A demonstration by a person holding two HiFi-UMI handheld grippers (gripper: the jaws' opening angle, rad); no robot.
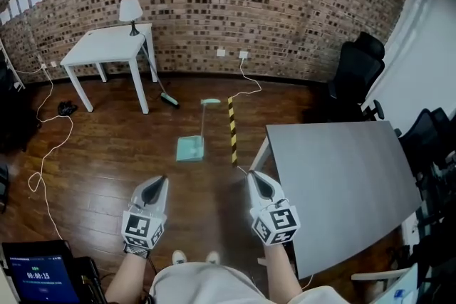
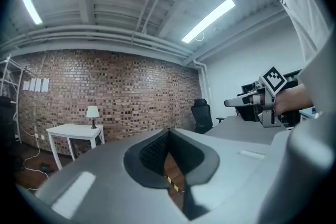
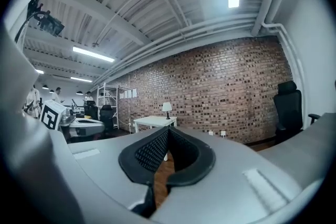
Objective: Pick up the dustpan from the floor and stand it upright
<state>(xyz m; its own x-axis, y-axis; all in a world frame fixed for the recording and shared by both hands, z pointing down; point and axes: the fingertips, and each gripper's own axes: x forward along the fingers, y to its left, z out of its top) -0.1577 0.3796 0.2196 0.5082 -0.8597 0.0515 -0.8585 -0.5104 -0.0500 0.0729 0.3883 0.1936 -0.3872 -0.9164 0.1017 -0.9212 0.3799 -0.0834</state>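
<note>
The mint-green dustpan [image 1: 190, 148] lies flat on the wooden floor ahead, its long handle [image 1: 204, 117] running away toward the brick wall. My left gripper [image 1: 162, 180] is held level, well short of the pan and a little left of it, jaws shut and empty. My right gripper [image 1: 253, 176] hangs beside it to the right, also shut with nothing in it. In the left gripper view the pads [image 2: 157, 152] meet at the tip, and the right gripper [image 2: 261, 98] shows at the right. The right gripper view shows closed pads [image 3: 152, 152] too.
A grey table [image 1: 335, 181] stands close on my right. A yellow-and-black striped strip [image 1: 231, 128] lies just right of the dustpan. A white table [image 1: 107, 46] with a lamp [image 1: 130, 11] stands far left, a brush [image 1: 169, 100] beside it. Black chairs [image 1: 360, 67] and a floor cable [image 1: 44, 153] flank the room.
</note>
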